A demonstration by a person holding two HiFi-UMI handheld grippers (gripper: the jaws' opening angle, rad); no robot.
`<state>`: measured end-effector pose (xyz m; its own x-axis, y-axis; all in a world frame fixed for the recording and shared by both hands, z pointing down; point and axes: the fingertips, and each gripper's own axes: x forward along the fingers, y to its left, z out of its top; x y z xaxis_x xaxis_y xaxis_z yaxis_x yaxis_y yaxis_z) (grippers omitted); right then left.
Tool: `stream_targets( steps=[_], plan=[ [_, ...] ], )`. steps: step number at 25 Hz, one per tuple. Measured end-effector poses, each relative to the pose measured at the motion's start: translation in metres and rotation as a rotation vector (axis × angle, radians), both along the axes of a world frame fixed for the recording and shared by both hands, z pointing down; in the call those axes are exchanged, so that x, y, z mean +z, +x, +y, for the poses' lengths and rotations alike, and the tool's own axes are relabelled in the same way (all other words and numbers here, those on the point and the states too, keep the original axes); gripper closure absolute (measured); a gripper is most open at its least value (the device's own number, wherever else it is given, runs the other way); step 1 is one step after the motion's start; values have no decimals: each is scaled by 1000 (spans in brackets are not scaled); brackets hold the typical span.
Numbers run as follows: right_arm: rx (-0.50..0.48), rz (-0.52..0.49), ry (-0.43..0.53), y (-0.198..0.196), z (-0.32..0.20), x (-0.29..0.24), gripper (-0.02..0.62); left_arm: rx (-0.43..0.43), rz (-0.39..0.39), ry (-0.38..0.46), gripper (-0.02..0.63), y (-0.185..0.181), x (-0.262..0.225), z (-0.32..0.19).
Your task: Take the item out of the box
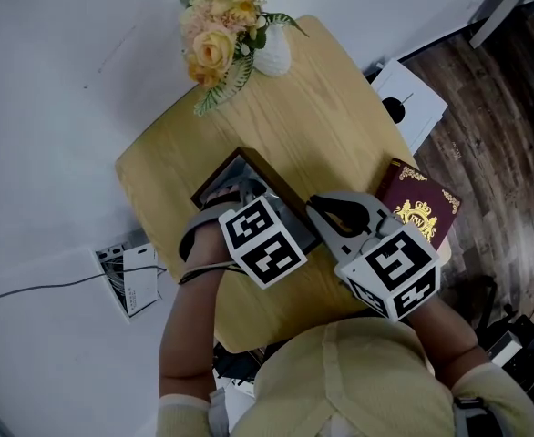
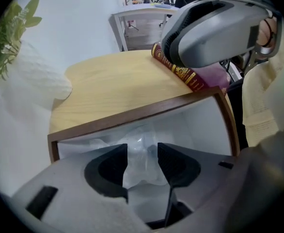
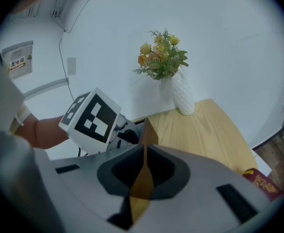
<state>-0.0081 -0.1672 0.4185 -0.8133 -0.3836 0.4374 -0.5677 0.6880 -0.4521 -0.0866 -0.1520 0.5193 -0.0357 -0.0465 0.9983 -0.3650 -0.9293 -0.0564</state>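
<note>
Left claw (image 2: pixel 142 152) spread in box (image 2: pixel 205 125), rim (image 2: pixel 132 114) near

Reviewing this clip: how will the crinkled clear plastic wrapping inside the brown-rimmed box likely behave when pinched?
The crinkled clear plastic wrapping looks thin and creased, so it is probably floppy and light. Its glossy sheen suggests it may slip between the left gripper and its open jaws. Whatever it wraps is hidden.

Matt wooden table (image 1: pixel 322 126), glossy crinkled plastic (image 2: pixel 142 149) inside box (image 2: pixel 132 116).
</note>
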Motion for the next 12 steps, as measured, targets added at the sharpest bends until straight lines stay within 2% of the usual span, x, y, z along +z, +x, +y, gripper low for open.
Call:
stream_targets(
  steps=[8, 12],
  plan=[
    [23, -14, -8, 5, -7, 3, 561, -12, 15, -65, 368, 4, 8, 8],
    [31, -16, -12, 6, -8, 5, 563, 12, -4, -68, 354, 3, 11, 9]
  ],
)
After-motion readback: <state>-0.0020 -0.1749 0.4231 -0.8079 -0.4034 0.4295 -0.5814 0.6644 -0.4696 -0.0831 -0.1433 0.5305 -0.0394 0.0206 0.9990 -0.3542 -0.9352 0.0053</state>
